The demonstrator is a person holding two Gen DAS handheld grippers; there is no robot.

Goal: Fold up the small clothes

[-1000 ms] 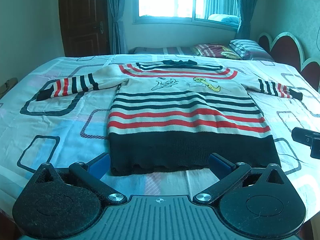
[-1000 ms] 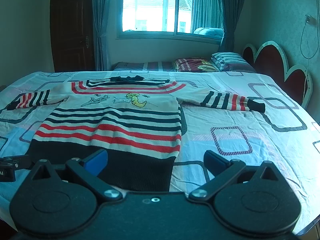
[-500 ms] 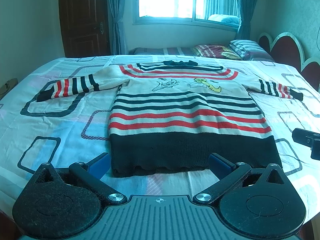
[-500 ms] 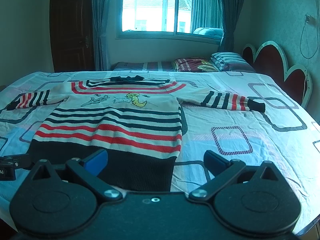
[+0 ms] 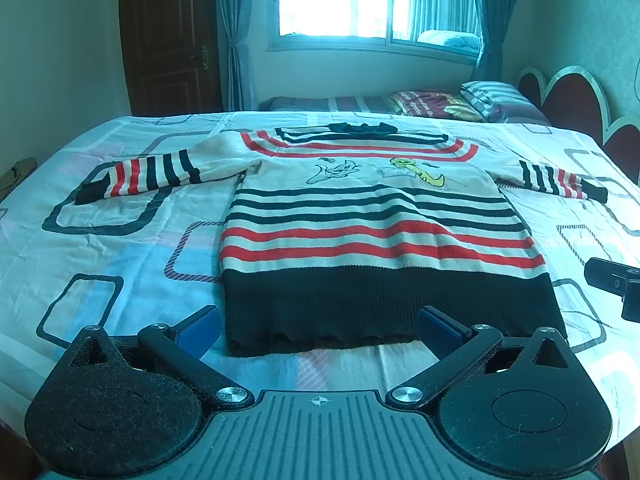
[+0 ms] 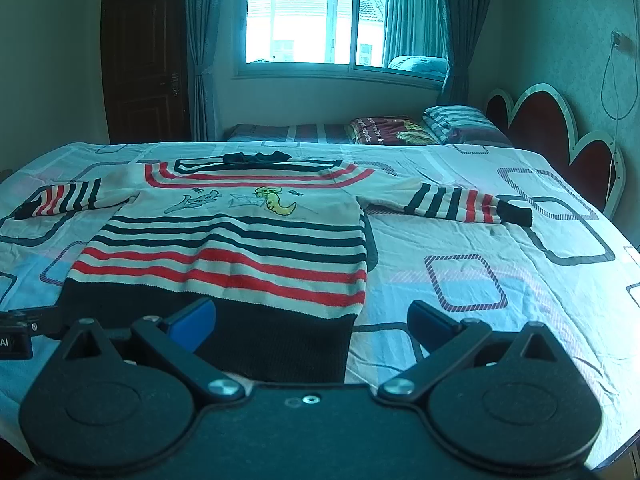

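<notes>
Striped sweater (image 5: 372, 216) lies flat, face up, sleeves spread, on the bed (image 5: 120, 240). Left gripper (image 5: 318, 326) and right gripper (image 6: 310, 318) hover at the dark hem, jaws released, empty. Folding not begun, I judge; next move calls for pinching a sleeve or hem corner.

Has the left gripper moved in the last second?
Barely. The left gripper has crept slightly back from the sweater: its dark hem sits a touch higher between the open fingers.

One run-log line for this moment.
sweater flat, unfolded, sleeves out | left claw open, empty, near hem | right claw open, empty
</notes>
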